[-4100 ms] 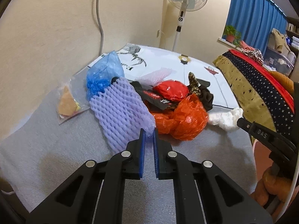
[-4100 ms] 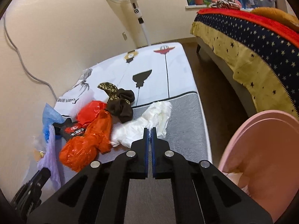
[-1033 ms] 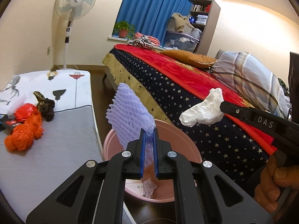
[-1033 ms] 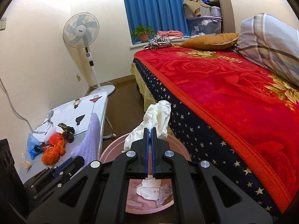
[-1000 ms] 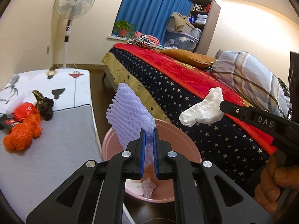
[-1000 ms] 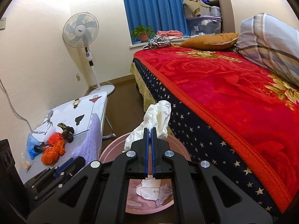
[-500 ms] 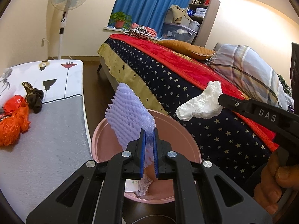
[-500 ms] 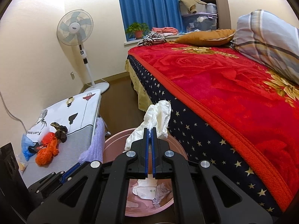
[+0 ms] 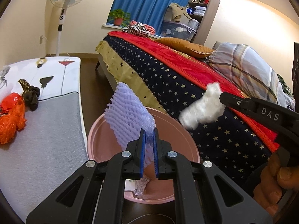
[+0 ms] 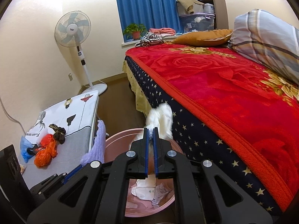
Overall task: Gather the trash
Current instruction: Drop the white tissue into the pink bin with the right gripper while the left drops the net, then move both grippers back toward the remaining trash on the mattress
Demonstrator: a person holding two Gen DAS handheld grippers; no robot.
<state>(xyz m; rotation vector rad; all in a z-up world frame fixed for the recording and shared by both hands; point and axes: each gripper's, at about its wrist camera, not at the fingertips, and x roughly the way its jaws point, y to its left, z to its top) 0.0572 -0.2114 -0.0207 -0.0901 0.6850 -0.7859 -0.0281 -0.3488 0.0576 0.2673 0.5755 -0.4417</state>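
Left tongs pinch the purple foam fruit net above the pink bin. Right tongs have just been opening, white crumpled plastic bag (motion-blurred) between the pads. Orange bag lies on the bench.

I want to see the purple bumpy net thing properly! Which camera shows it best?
The left wrist view. There the purple foam net stands up large in the middle, pinched in the left gripper above the pink bin. The right wrist view shows the purple foam net only small and edge-on, at the left beside the bin.
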